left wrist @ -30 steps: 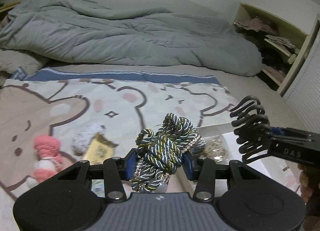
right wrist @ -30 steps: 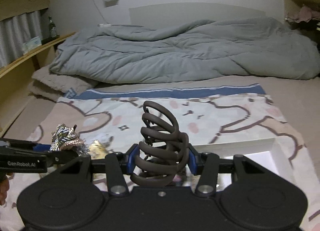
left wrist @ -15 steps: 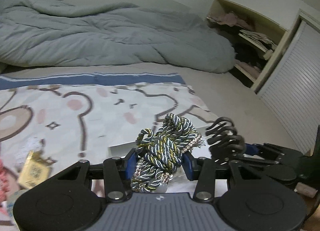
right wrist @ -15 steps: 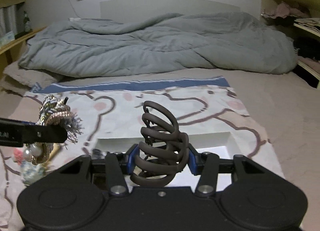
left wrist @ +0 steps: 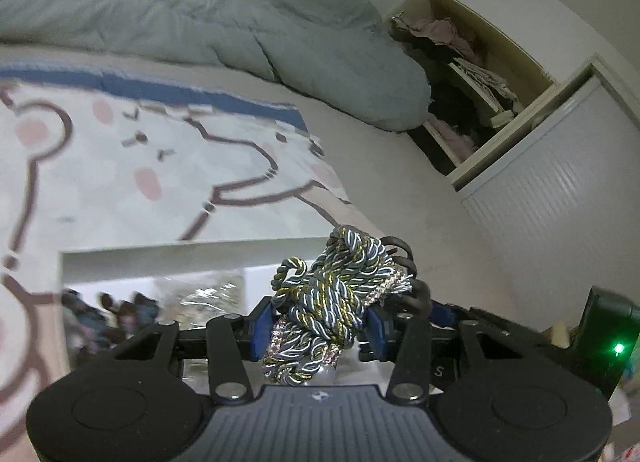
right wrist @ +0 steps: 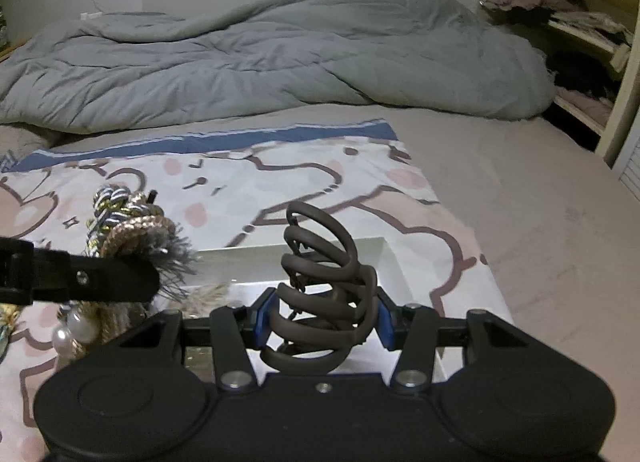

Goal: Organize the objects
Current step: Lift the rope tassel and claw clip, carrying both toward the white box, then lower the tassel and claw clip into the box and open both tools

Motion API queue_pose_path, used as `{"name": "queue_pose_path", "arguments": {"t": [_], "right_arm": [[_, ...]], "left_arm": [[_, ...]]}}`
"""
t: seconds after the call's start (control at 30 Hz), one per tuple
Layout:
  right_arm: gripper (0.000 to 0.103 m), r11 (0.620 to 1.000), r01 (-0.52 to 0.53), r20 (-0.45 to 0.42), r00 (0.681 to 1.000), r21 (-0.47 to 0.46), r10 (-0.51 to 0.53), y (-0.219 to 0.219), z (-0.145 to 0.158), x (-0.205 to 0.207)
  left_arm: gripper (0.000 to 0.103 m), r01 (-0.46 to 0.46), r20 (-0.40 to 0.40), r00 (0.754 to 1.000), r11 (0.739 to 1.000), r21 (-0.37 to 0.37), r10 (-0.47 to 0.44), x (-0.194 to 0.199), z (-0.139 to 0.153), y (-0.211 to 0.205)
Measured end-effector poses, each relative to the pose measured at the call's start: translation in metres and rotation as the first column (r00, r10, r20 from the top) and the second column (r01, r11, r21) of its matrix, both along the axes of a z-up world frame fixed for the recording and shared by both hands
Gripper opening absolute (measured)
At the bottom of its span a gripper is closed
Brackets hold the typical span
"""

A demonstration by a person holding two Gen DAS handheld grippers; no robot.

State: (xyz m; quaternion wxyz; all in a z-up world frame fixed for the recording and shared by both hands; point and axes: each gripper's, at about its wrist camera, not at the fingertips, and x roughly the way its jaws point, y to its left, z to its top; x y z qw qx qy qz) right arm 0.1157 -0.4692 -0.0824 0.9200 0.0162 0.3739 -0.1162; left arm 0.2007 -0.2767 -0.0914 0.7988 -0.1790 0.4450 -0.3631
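Both tongs have swung over the white box, gripping.

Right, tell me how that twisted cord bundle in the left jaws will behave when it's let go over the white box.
The cord bundle is braided rope with frayed ends, so it is probably soft and floppy and would slump rather than bounce. It bulges around the left gripper jaws, suggesting it squashes easily. It looks light and unlikely to roll in the white box.

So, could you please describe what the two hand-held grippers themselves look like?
Both match: the left hand-held gripper and the right hand-held gripper have matte black bodies with two round raised discs, black linkage arms with silver screws, and blue pads inside the fingers. A green light glows on the right one's casing. No cables or sleeves show.
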Motion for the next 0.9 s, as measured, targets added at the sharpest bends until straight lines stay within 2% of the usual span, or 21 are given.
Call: {"name": "queue_pose_path", "arguments": {"t": [0.17,0.3,0.4,0.43,0.53,0.6,0.63,0.67,0.9], "right_arm": [[0.050,1.000,0.023,-0.026,0.999,0.003,-0.023,-0.010,-0.013,0.008],[0.050,0.999,0.023,-0.057,0.998,-0.022,-0.025,-0.011,-0.023,0.017],[0.050,0.999,0.024,-0.068,0.997,-0.028,-0.025,-0.013,-0.029,0.021],[0.050,0.999,0.025,-0.070,0.997,-0.032,-0.027,-0.014,-0.030,0.023],[0.050,0.999,0.033,-0.074,0.997,-0.023,-0.035,-0.016,-0.035,0.027],[0.054,0.999,0.039,-0.059,0.997,-0.010,-0.040,-0.017,-0.035,0.027],[0.063,0.999,0.050,-0.050,0.997,-0.012,-0.051,-0.018,-0.034,0.027],[0.069,0.998,0.058,-0.045,0.997,-0.012,-0.059,-0.019,-0.032,0.027],[0.068,0.998,0.063,-0.034,0.997,0.016,-0.063,-0.022,-0.026,0.020]], "left_arm": [[0.048,-0.024,-0.089,0.996,0.998,-0.051,0.019,0.017,-0.030,-0.016],[0.048,-0.015,-0.111,0.994,1.000,-0.013,0.014,0.027,-0.050,-0.029],[0.048,-0.022,-0.134,0.991,1.000,-0.019,0.019,0.035,-0.059,-0.030],[0.050,-0.027,-0.138,0.990,0.999,-0.020,0.024,0.037,-0.061,-0.029],[0.067,-0.039,-0.173,0.985,0.997,-0.067,0.027,0.042,-0.064,-0.024],[0.068,-0.042,-0.181,0.983,0.997,-0.070,0.029,0.043,-0.061,-0.022],[0.069,-0.040,-0.174,0.984,0.997,-0.069,0.027,0.043,-0.058,-0.022],[0.069,-0.038,-0.169,0.985,0.997,-0.070,0.026,0.043,-0.057,-0.021],[0.069,-0.025,-0.147,0.989,0.998,-0.062,0.016,0.035,-0.042,-0.024]]}}
